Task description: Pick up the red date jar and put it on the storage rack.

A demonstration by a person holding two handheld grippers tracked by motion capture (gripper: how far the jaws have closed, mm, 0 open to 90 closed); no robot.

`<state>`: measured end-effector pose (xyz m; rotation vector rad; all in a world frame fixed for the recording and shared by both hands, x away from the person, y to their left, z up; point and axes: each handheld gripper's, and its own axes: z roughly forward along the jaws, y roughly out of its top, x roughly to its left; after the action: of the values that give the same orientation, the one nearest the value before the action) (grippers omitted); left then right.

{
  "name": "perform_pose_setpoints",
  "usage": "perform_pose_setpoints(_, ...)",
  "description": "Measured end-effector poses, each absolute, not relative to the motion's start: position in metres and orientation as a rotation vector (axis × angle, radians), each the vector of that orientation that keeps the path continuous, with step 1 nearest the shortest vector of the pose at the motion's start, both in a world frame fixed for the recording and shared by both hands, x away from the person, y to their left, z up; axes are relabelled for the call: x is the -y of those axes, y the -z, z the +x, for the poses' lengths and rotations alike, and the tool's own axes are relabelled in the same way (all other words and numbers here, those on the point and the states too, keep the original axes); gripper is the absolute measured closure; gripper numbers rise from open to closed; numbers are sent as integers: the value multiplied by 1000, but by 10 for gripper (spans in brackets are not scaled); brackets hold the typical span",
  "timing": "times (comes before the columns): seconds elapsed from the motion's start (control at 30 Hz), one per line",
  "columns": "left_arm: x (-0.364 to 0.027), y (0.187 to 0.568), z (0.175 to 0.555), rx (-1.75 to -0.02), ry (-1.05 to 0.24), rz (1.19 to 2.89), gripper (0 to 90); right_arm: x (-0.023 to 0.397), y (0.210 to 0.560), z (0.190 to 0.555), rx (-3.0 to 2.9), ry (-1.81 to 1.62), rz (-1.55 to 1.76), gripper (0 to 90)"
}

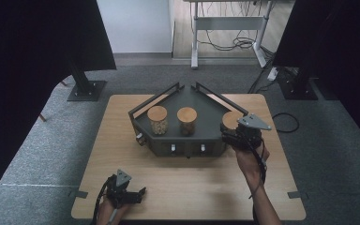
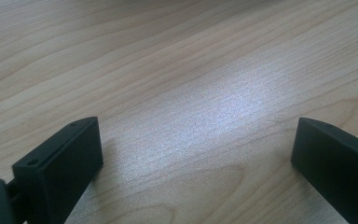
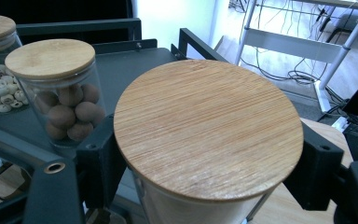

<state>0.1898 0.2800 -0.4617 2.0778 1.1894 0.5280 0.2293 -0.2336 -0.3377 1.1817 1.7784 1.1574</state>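
I've got the jar (image 3: pixel 208 140) right up close here: a clear glass cylinder topped with a round bamboo lid (image 3: pixel 208 126), pale grain running across it, seated flat. It's standing upright at the right-hand end of the dark rack (image 1: pixel 206 105), level with the two other jars, the lid not tilted at all.

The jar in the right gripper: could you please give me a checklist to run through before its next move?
1. Right gripper shut on the wooden-lidded jar: ok.
2. Lid seated flat on that jar: ok.
3. Free spot on the dark rack at its right end: cannot tell.
4. Clearance from the jar of brown balls: ok, apart.
5. Jar of pale beads upright on the rack: ok.
6. Left gripper open over the wooden table, out of the way: ok.
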Motion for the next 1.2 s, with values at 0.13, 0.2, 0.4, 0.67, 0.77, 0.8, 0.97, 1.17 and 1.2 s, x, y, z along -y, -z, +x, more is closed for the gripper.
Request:
perform_pose_setpoints(0.13, -280, 462, 190, -1189, -528, 2078, 17, 231, 338, 234, -1780, -1164, 1179, 248)
perform_pose_setpoints(0.2, -280, 462, 190, -1189, -528, 2078, 17, 229, 337, 237, -1784, -1165, 1177, 248)
perform_pose_setpoints(0.4, -280, 462, 190, -1189, -528, 2078, 17, 223, 337, 246, -1791, -1163, 1170, 248)
perform_pose_setpoints(0.67, -280, 462, 190, -1189, -528, 2078, 17, 216, 339, 258, -1797, -1160, 1167, 248)
perform_pose_setpoints(0.77, -280, 462, 190, -1189, -528, 2078, 17, 214, 341, 262, -1797, -1158, 1171, 248)
perform_pose_setpoints(0.8, -280, 462, 190, -1189, -528, 2079, 17, 213, 341, 263, -1798, -1157, 1171, 248)
perform_pose_setpoints(0.97, -280, 462, 190, -1189, -528, 2078, 17, 210, 343, 268, -1800, -1154, 1170, 248)
perform_pose_setpoints(1.17, -280, 462, 190, -1189, -528, 2078, 17, 204, 345, 273, -1810, -1145, 1165, 248)
perform_pose_setpoints(1.2, -280, 462, 190, -1189, -528, 2078, 16, 204, 346, 274, -1812, -1144, 1165, 248)
